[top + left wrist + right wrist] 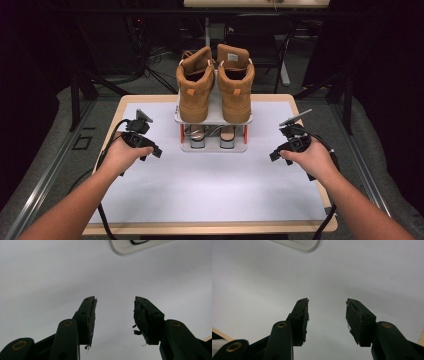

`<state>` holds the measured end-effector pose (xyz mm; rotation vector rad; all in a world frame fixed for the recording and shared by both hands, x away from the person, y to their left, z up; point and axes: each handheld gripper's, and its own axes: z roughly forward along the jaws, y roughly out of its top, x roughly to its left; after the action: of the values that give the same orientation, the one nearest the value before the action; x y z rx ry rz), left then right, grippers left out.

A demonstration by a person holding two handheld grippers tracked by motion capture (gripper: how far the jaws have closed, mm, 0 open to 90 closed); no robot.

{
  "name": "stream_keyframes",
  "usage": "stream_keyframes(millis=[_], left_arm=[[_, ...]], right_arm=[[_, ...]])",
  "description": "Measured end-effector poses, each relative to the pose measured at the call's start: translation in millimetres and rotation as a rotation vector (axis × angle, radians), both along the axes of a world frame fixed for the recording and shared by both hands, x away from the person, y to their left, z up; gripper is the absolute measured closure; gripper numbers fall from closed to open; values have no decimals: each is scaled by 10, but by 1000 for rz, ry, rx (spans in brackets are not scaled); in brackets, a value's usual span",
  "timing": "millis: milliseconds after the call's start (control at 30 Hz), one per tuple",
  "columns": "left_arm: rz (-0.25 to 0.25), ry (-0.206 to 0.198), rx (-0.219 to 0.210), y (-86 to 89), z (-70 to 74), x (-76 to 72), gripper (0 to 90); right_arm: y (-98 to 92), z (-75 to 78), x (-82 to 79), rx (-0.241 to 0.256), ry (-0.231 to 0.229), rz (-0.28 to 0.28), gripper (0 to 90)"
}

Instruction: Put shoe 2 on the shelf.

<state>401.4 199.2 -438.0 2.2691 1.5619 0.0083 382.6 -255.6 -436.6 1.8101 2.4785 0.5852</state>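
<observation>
Two tan boots (215,85) stand side by side on the top shelf of a small white shoe rack (213,120) at the far middle of the table (210,227). Heels face the person, toes point away; long axes run front to back. The lower shelf holds something pale, perhaps sandals; too small to tell. Left gripper (156,151) and right gripper (274,155) rest low on the white table cover, one on each side of the rack, well apart from it. Both claws stand wide, gripping nothing (115,300) (327,301). Bare cover lies open between the grippers and toward the near edge.
</observation>
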Motion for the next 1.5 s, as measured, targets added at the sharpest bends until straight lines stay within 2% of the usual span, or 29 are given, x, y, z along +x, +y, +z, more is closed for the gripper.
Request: stream_keyframes(millis=[167, 200, 233, 267, 300, 433, 500, 533, 567, 600, 633, 667, 700, 767, 833, 867, 933, 1033, 1067, 1133, 1167, 1233, 1267, 1300, 1333, 1367, 1433, 1467, 1500], left_arm=[[16, -24, 2, 132, -133, -82, 514], [18, -31, 8, 153, -162, -102, 511], [17, -33, 11, 174, -189, -122, 511], [14, -31, 8, 193, -214, -144, 506], [13, -35, 2, 213, -247, -175, 504], [3, -57, 5, 251, -349, -270, 501], [-11, -77, 14, 255, -417, -324, 492], [-21, -87, 18, 254, -454, -350, 485], [-36, -98, 15, 252, -501, -383, 476], [-41, -106, 9, 253, -530, -400, 465], [-39, -114, 3, 259, -567, -426, 465], [-39, -135, 5, 269, -612, -455, 462], [-41, -146, 7, 274, -638, -473, 459], [-44, -173, -11, 275, -720, -523, 455], [-52, -179, -22, 274, -795, -567, 455], [-55, -212, -17, 278, -854, -607, 455], [-65, -230, -16, 292, -883, -631, 456], [-69, -283, -41, 345, -986, -722, 462], [-69, -283, -41, 345, -986, -722, 463], [-86, -310, -41, 378, -1036, -769, 466], [-86, -310, -41, 378, -1036, -769, 466], [-90, -333, -26, 399, -1038, -798, 465], [-80, -358, -31, 431, -1029, -828, 464], [-80, -358, -31, 431, -1029, -828, 461], [-63, -378, -53, 480, -1030, -855, 461], [-55, -387, -60, 498, -1035, -865, 459], [-36, -398, -78, 529, -1056, -885, 457], [-35, -406, -77, 551, -1073, -894, 455], [-36, -410, -73, 560, -1082, -897, 450]], right_arm=[[-50, -154, -143, 18, -12, -14, 526], [-54, -229, -194, 41, -11, -7, 527], [-54, -229, -194, 41, -11, -7, 527], [-60, -242, -222, -3, -14, -2, 526], [-52, -290, -253, 32, -23, -13, 524], [-65, -393, -345, 26, -65, -19, 512], [-46, -482, -376, 87, -73, -33, 507], [-52, -487, -390, 41, -75, -25, 505], [-47, -511, -408, 37, -88, -23, 500], [-42, -560, -450, 26, -123, -9, 492], [-42, -560, -450, 26, -123, -9, 492], [-16, -611, -476, 77, -144, -24, 490], [-25, -622, -501, 36, -159, -11, 487], [0, -691, -541, 60, -185, -21, 483], [-9, -709, -568, 10, -201, 1, 483], [-2, -759, -605, 15, -241, -5, 482], [-4, -764, -621, 14, -247, -6, 480], [-47, -807, -705, 10, -317, -3, 480], [-42, -836, -723, 43, -332, -25, 481], [-74, -868, -757, 63, -350, -28, 480], [-74, -868, -757, 63, -350, -28, 480], [-127, -889, -789, 19, -364, -14, 473], [-115, -931, -792, 57, -400, -33, 467], [-131, -928, -803, 41, -403, -26, 462], [-131, -928, -803, 41, -403, -26, 462], [-130, -971, -822, 68, -433, -36, 450], [-135, -999, -844, 54, -450, -28, 448], [-151, -995, -851, 25, -445, -10, 441], [-130, -1040, -860, 51, -470, -18, 433]])
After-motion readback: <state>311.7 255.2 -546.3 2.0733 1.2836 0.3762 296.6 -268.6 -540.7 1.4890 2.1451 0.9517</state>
